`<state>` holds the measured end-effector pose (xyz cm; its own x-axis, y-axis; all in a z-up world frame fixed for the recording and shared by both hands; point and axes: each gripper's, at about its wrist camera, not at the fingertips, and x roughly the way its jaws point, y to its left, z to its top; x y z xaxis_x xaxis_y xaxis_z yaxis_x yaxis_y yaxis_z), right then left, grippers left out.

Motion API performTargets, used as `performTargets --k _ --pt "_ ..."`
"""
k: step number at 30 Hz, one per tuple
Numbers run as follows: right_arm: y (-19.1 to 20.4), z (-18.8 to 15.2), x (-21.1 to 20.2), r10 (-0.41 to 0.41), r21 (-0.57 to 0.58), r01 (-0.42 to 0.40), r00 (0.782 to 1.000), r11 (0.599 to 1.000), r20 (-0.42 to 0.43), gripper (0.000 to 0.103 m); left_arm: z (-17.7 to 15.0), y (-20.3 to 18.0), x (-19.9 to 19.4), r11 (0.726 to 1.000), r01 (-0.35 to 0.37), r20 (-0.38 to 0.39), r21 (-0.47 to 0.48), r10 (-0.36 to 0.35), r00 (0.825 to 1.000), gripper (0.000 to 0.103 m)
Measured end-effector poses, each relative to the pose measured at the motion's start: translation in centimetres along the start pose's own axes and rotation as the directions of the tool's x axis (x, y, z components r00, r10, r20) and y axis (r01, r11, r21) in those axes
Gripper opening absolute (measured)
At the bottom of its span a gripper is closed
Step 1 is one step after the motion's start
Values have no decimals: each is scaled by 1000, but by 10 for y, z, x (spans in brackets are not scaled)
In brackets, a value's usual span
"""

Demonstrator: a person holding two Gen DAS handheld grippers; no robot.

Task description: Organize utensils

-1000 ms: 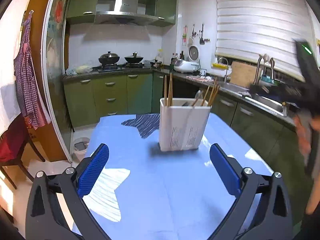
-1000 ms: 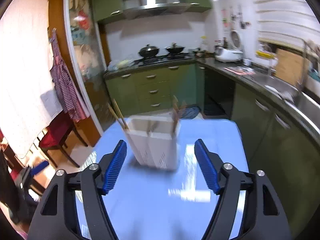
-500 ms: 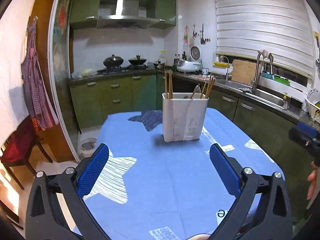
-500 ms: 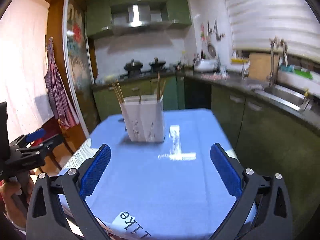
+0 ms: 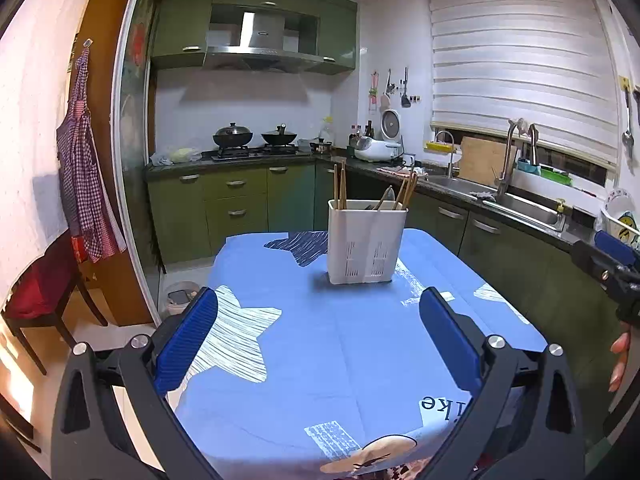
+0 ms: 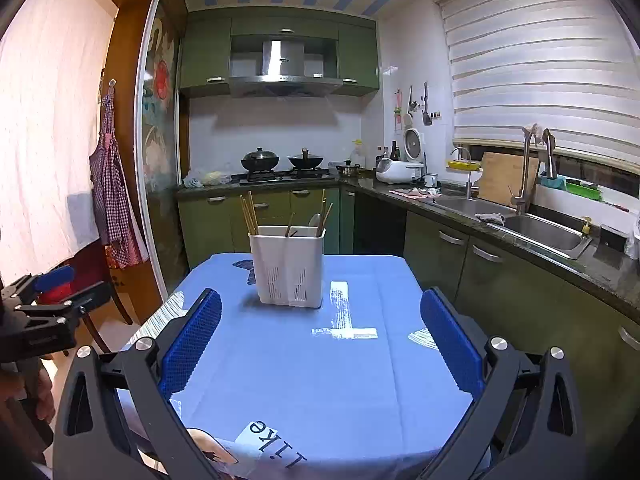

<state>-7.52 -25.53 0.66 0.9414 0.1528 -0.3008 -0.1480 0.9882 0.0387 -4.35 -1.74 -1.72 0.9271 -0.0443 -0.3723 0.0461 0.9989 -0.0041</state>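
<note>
My left gripper stands with its 2 fingers wide apart and nothing between them. My right gripper is the same: its jaws have just been opening, and they hold nothing. Both hang over the near end of the blue tablecloth.

The white utensil holder stands upright toward the far end of the table, well apart from both grippers. Chopsticks rise from its left compartment, more chopsticks and what looks like a spoon from the right. I see no loose utensils on the cloth, so I judge the sorting done, or nearly.

The cloth between me and the holder lies bare, giving free room ahead. The table edge drops toward the green cabinets on the right and a red chair on the left.
</note>
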Motion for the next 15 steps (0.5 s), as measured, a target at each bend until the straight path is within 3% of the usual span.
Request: performTargets --k 15 --pt "0 -3 18 10 2 -10 999 1000 -35 98 -2 3 5 1000 -2 -27 -22 1 1000 96"
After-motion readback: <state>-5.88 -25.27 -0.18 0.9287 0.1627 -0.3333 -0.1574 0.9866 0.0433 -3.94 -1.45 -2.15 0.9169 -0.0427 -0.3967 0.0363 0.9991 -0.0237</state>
